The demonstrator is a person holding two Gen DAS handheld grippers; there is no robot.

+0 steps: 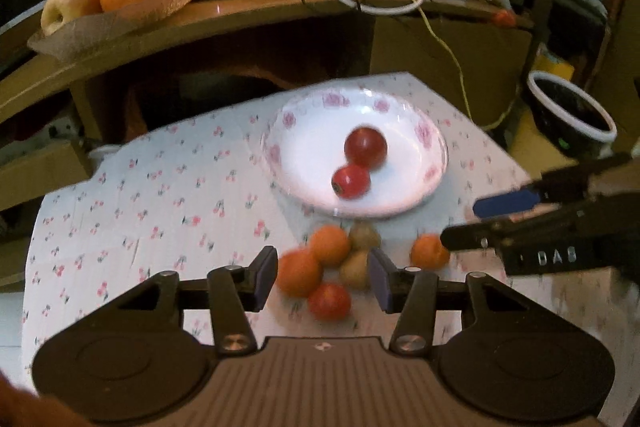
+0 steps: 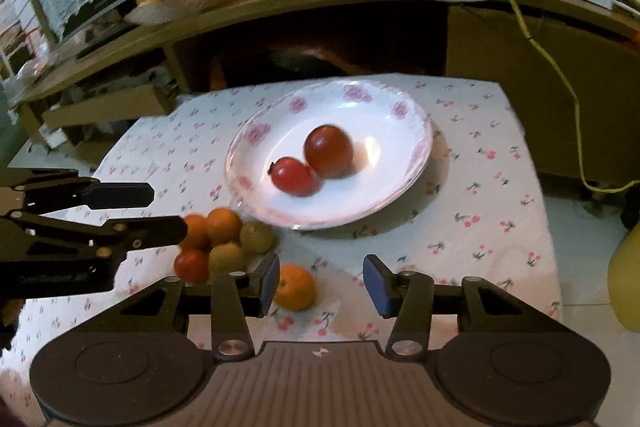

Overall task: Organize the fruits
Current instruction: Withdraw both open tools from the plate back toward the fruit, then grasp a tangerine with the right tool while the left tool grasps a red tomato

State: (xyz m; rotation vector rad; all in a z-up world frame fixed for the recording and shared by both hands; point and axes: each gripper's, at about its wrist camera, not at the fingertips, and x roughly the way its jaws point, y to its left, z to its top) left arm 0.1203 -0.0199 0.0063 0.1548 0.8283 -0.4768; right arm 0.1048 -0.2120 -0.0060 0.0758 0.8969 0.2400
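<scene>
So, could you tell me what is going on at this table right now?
A person with tongs in each hand is sorting fruit onto a plate. Two red fruits already lie on it. On the cloth in front of the plate wait a cluster of oranges, green fruits and a red one, plus a lone orange. The left tongs are open over the cluster; the right tongs are open beside the lone orange. Neither holds anything.
</scene>
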